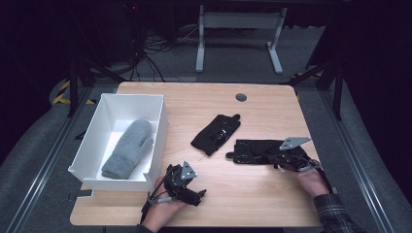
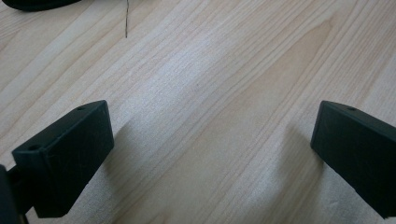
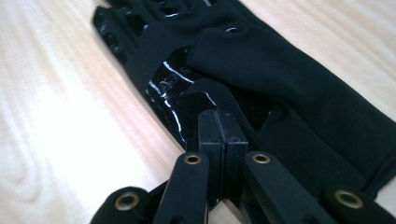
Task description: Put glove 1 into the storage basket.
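Note:
A black glove [image 1: 248, 149] lies flat on the wooden table [image 1: 243, 204], right of centre. My right gripper [image 1: 273, 158] is at its cuff end. In the right gripper view the jaws are pressed together, and my right gripper [image 3: 222, 127] is shut on a fold of this black glove [image 3: 280, 70], which has shiny patches. A second black glove [image 1: 216, 133] lies crumpled near the table's middle. My left gripper [image 1: 198, 193] rests near the front edge, beside the white box [image 1: 158, 131]. In its own view my left gripper [image 2: 210, 154] is open over bare wood.
The white box at the left holds a grey mitten [image 1: 127, 148]. A dark round grommet [image 1: 241, 97] sits at the table's back. A desk frame and cables stand on the floor beyond the table.

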`<state>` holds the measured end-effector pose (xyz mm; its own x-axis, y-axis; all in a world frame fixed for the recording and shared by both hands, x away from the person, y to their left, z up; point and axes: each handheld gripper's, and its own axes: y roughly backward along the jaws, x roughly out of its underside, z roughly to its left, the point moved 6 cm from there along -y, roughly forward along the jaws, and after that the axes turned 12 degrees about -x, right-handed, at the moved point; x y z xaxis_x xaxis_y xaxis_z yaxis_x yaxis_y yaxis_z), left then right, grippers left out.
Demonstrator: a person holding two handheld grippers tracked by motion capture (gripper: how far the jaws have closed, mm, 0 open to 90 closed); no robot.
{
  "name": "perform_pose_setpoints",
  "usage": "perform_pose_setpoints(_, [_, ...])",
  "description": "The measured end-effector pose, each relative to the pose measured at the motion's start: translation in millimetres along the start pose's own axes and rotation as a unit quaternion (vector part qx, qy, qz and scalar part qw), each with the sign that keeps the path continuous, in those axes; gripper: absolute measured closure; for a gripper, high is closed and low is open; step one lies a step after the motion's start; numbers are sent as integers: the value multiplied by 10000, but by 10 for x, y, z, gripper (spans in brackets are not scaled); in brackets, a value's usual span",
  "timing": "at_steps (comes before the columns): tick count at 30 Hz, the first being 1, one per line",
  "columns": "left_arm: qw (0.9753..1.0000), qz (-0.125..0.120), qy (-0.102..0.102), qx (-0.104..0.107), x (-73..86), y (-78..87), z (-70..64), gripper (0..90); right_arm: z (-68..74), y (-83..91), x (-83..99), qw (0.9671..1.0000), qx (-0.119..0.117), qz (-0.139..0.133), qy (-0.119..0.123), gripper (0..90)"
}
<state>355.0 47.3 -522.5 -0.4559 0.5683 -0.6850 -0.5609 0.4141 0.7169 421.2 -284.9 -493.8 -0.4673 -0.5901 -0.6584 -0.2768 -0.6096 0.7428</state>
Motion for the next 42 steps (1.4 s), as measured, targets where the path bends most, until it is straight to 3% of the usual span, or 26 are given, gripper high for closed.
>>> perform_pose_setpoints(13, [10000, 0, 4, 0, 2, 2, -1, 0, 358, 19, 87, 9990, -346, 170, 238, 900])
perform_pose_setpoints(14, [10000, -1, 5, 0, 2, 1, -2, 0, 454, 12, 101, 9983, -443, 199, 333, 900])
perform_pose_setpoints(26, [10000, 0, 5, 2, 2, 3, -2, 1, 869, -37, 117, 9936, -818, 311, 719, 900])
perform_pose_setpoints(33, [10000, 0, 6, 2, 2, 3, -2, 0, 724, 1, -66, 9950, -731, -27, 680, 900])
perform_pose_setpoints(34, [10000, 5, 3, 5, 2, 3, -1, 0, 638, -34, -178, 9954, -693, -105, 650, 900])
perform_pose_setpoints(42, [10000, 2, 6, 4, 2, 3, -2, 0, 390, -230, -428, 9970, -508, -112, 576, 900])
